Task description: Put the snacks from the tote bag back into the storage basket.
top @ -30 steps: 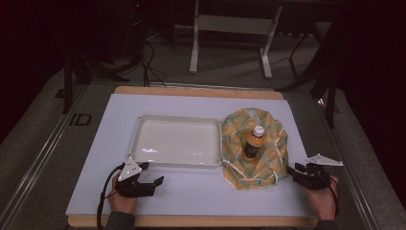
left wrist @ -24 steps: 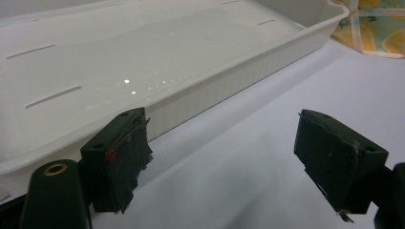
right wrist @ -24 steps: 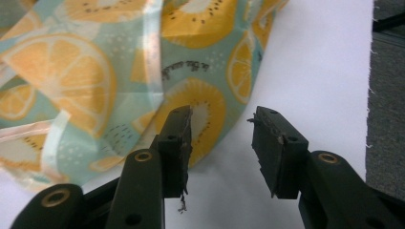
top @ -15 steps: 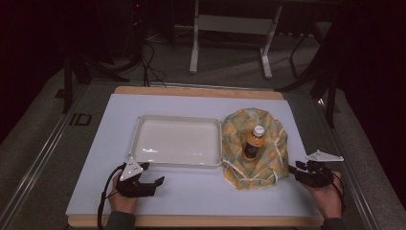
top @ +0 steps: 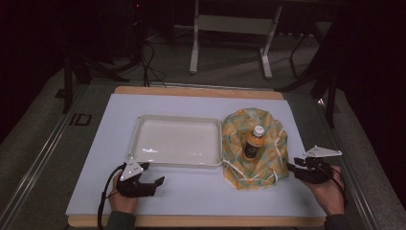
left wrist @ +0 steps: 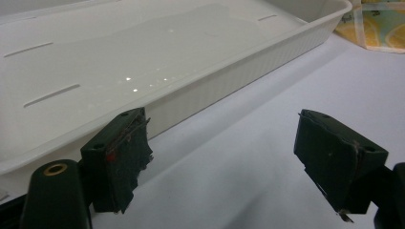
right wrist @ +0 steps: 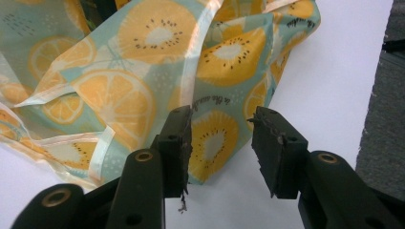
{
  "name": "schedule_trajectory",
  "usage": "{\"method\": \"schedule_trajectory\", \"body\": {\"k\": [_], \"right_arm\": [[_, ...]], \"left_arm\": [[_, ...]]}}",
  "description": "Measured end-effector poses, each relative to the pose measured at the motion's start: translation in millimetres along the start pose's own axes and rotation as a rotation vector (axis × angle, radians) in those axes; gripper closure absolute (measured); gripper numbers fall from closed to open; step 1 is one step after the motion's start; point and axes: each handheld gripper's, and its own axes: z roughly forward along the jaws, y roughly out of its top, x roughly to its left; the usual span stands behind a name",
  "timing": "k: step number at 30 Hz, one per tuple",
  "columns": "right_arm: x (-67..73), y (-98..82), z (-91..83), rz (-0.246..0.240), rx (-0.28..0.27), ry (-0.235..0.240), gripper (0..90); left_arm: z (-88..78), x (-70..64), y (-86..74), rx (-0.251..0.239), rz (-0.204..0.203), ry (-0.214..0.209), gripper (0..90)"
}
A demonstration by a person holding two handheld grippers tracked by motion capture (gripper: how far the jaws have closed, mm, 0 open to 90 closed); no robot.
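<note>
A cloth bag printed with orange slices (top: 268,139) lies crumpled on the white table mat, to the right of a white tray (top: 174,164). A small bottle with a white cap (top: 253,143) stands upright in the cloth's middle. My right gripper (top: 293,166) sits at the cloth's right edge. In the right gripper view its jaws (right wrist: 222,114) stand open on either side of a fold of the cloth (right wrist: 215,133). My left gripper (top: 154,174) rests on the mat just in front of the tray's near left corner. It is open (left wrist: 219,119) and holds nothing.
The tray's ribbed wall (left wrist: 239,62) runs across the left gripper view, and a corner of the cloth (left wrist: 382,24) shows beyond it. The mat (top: 206,194) lies on a wooden board. Dark floor, cables and a metal stand lie behind the table.
My right gripper has edged slightly forward by the cloth's edge. The left gripper, the tray, the cloth and the bottle have not moved.
</note>
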Motion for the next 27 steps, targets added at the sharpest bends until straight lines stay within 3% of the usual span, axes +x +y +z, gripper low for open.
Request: {"method": "schedule_trajectory", "body": {"k": [18,21,27], "right_arm": [[1.0,21.4,-11.1,-0.09,0.05,0.029,57.5],[2.8,25.1,-11.1,-0.109,0.06,0.054,58.5],[8.0,33.0,-11.0,-0.153,0.085,0.059,58.6]], "left_arm": [[0.6,-0.3,0.3,0.005,-0.001,-0.001,19.3],[0.7,-0.4,0.3,0.006,-0.001,0.0,19.3],[0.8,-0.2,0.3,0.006,-0.001,0.0,19.3]]}}
